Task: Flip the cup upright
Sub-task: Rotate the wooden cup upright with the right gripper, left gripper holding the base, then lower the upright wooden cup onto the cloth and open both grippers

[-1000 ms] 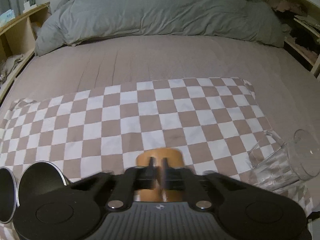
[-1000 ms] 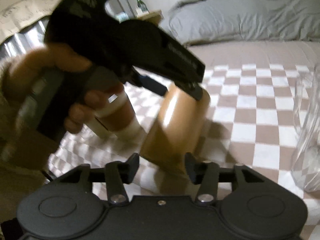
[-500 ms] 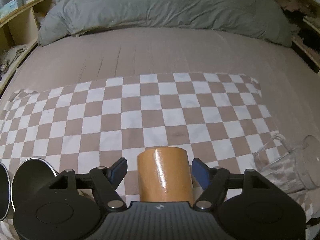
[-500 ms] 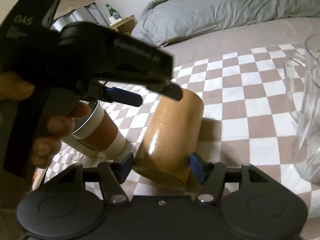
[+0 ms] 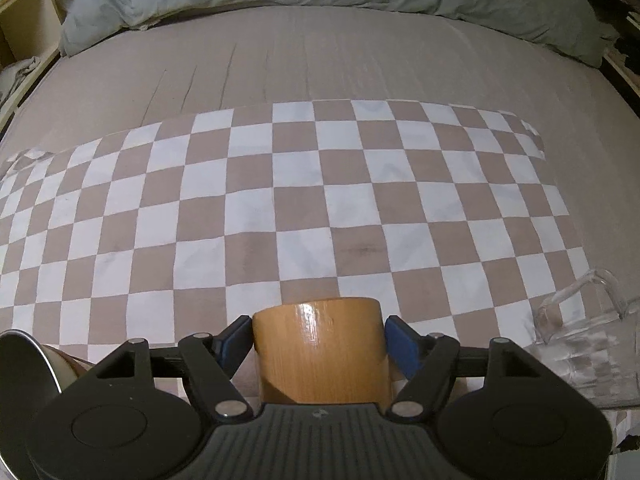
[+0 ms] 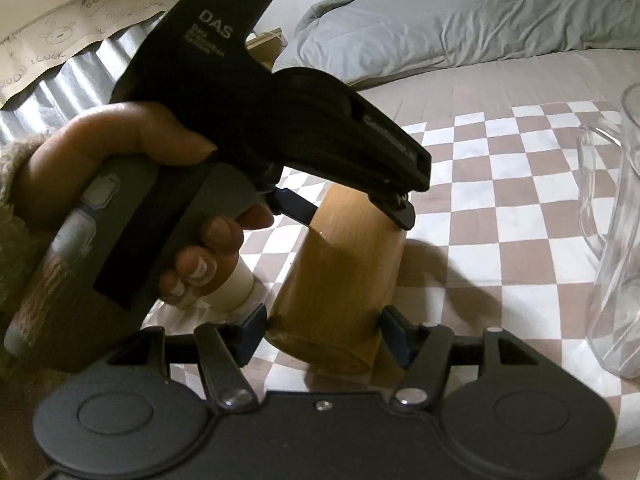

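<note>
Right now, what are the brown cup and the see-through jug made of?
The brown cup looks like wood or bamboo with a glossy coat: fine grain lines, a bright glare spot. It could be printed plastic. The see-through jug looks like clear glass or hard plastic: the checks show through it.

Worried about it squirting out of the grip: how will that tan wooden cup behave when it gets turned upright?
The wooden cup looks glossy, so probably slippery between the pads. It seems rigid, unlikely to deform. Tilted on the soft checkered cloth, it may tip if released early.
</note>
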{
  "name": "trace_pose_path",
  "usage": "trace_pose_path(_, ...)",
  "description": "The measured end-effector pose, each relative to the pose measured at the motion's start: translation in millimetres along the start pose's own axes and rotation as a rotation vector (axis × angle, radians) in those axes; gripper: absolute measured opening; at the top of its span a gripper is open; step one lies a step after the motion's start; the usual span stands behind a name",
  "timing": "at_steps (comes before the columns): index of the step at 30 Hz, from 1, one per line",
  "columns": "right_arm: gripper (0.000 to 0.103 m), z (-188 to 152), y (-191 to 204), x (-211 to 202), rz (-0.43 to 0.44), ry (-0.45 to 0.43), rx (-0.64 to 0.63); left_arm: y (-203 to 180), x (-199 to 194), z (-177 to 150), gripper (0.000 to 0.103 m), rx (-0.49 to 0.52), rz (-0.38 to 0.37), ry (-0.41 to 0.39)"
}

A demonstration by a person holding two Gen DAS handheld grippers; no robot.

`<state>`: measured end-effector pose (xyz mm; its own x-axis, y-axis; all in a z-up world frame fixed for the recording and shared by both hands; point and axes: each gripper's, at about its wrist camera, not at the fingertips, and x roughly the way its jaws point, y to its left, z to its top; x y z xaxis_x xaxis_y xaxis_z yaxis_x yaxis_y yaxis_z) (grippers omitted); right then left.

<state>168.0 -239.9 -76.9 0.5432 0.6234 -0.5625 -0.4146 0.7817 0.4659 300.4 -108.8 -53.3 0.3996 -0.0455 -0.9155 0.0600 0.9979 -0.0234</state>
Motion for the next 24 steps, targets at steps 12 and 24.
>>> trace_pose_path(12, 0.057, -6.5, 23.2, -11.7, -0.025, -0.006, -0.185, 5.9, -65.4, -26.1, 0.071, 0.021, -0.052, -0.156)
trace_pose_path(24, 0.046, -13.0, 21.1, -2.8, -0.123, -0.014, -0.283, -8.6, -94.3, -66.0, 0.07, 0.122, -0.089, -0.245)
